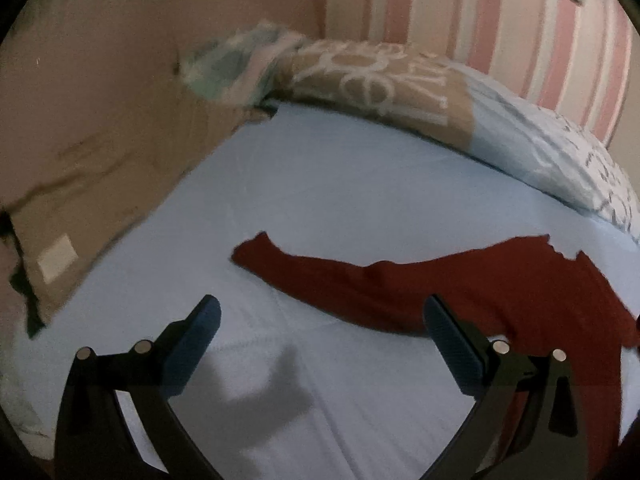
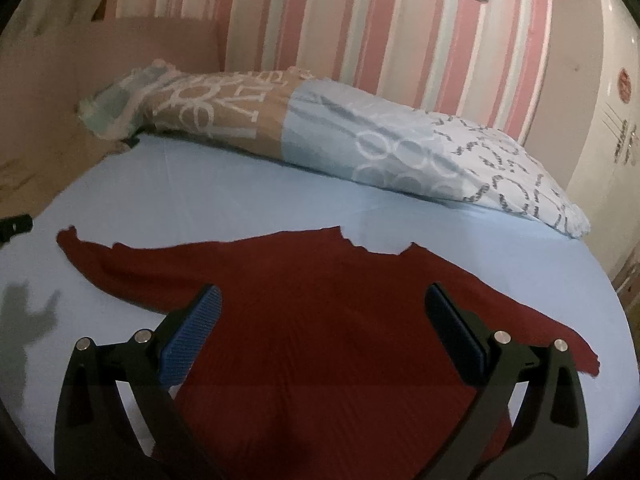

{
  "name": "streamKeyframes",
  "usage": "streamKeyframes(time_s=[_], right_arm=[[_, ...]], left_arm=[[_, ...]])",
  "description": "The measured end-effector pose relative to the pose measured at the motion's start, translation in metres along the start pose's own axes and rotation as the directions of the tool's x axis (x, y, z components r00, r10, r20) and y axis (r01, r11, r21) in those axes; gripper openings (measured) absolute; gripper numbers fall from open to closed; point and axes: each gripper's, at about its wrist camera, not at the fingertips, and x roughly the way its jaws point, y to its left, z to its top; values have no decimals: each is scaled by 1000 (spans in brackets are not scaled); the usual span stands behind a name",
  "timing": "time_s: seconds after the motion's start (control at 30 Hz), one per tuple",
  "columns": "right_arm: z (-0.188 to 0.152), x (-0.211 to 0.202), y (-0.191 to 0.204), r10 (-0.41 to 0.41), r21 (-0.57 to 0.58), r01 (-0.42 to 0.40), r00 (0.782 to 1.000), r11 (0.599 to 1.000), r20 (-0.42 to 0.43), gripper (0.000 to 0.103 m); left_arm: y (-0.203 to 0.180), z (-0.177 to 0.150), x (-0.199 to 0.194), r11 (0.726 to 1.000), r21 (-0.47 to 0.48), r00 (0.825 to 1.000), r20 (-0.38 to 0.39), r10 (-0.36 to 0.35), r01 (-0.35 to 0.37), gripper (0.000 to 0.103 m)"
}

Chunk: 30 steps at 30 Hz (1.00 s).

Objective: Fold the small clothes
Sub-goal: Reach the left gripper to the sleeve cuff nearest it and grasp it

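A dark red long-sleeved top lies spread flat on the light blue bedsheet, sleeves out to both sides, neckline toward the pillow. My right gripper is open and empty, hovering over the top's body. My left gripper is open and empty, above the sheet just left of the top, near its left sleeve. Its right finger overlaps the red fabric in view.
A long patterned pillow lies across the head of the bed against a pink striped wall. A cardboard box stands along the bed's left side. A white cabinet is at the right.
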Motion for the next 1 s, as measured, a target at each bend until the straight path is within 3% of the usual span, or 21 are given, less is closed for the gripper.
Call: streamKeyframes(time_s=[0.13,0.3,0.5,0.6,0.67,0.73,0.77,0.8,0.87,1.0], right_arm=[[-4,33,9,4,-14,-4,1000,1000,-28,100],[-14,66,16,16,-24,-17,998,1000,-60,100],[-25,91,25,18,-57,-23,995,998,-94,100],[-28,98,27,17,-67,-25,994,997,-106,100],[-30,98,28,16,-72,-24,994,997,-110,100],[-30,97,28,11,-79,-19,994,997,-104,100],[-30,96,28,6,-83,-15,995,996,-100,100],[-30,94,28,-3,-89,-6,996,996,-94,100],[-29,93,26,-15,-94,6,996,996,-90,100],[-27,86,20,-23,-85,16,996,996,-84,100]], left_arm=[[23,6,41,998,-55,999,-33,-8,6,102],[31,14,86,991,-55,991,-60,123,-126,102],[31,31,152,957,-37,948,-152,280,-288,102],[35,36,174,948,-61,934,-204,295,-313,102],[36,37,186,932,-43,911,-230,341,-360,101],[39,37,191,937,-60,914,-250,321,-345,101],[40,39,196,938,-70,915,-256,311,-338,92],[41,39,196,940,-80,917,-261,301,-332,71],[44,36,195,954,-126,933,-277,230,-273,50],[45,35,185,966,-137,953,-241,184,-221,24]])
